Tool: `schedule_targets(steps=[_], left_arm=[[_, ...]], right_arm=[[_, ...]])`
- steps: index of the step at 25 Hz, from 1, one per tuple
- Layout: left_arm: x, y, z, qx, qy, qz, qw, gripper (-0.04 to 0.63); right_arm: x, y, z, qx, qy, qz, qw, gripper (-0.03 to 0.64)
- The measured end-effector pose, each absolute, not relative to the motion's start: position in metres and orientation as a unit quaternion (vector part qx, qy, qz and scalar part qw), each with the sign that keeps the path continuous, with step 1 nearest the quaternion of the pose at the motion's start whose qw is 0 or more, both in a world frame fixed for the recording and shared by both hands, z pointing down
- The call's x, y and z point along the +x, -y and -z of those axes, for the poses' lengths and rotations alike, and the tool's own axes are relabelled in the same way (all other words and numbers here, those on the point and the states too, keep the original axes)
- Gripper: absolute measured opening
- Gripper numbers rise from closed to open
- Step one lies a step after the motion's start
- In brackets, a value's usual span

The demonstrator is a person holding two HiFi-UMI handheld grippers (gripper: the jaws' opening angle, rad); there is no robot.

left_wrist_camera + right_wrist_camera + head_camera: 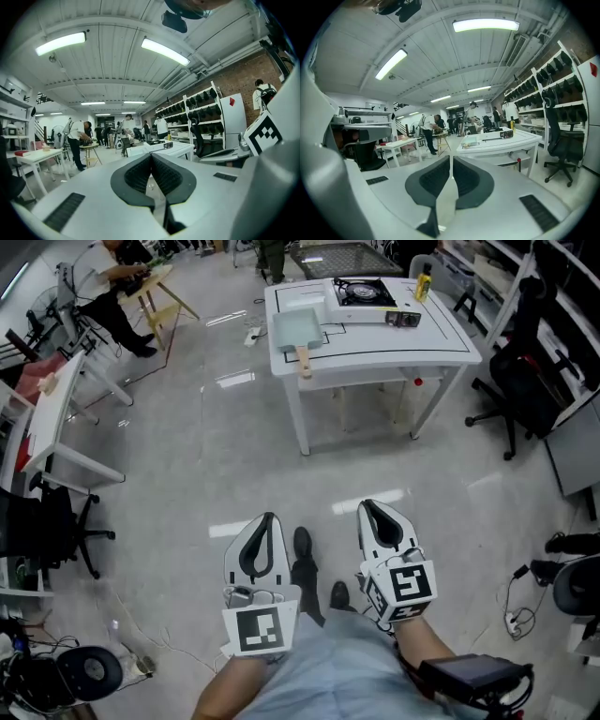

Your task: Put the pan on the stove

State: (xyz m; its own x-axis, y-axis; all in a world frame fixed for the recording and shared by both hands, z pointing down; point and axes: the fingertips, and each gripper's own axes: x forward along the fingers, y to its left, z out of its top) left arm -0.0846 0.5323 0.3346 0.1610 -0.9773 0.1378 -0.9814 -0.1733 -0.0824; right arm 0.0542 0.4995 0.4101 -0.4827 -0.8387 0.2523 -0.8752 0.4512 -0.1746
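Both tongs are held low before the person's legs, well apart from the bench (412, 341). The left tongs (269, 517) and right tongs (367, 505) are each closed tight, with nothing between the jaws. The pale blue pan (298, 329) rests on the bench just beside the stove (361, 293), its handle toward the person. A yellow can (422, 287) stands near the stove's far side.

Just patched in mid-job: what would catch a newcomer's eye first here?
The white table ahead: a pale square pan with a wooden handle sits on its left part, a black-topped stove beside it toward the far edge, the pan not yet on it. Nearer, the left gripper and right gripper are held low, jaws together, nothing between them.
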Motion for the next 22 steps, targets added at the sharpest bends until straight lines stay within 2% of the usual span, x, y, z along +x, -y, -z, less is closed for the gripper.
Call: schedule_targets(steps=[13,22], left_arm=[[-0.17,-0.348,-0.348,0.768,0.637,-0.058,0.031,0.018],[-0.197,-0.27,-0.319,0.783,0.621,-0.029,-0.005,0.018]], right_arm=[[-0.025,-0.329,-0.435,0.509,0.841,-0.166,0.081,0.052],[-0.05,-0.243,-0.392,0.527,0.838,-0.127,0.06,0.052]])
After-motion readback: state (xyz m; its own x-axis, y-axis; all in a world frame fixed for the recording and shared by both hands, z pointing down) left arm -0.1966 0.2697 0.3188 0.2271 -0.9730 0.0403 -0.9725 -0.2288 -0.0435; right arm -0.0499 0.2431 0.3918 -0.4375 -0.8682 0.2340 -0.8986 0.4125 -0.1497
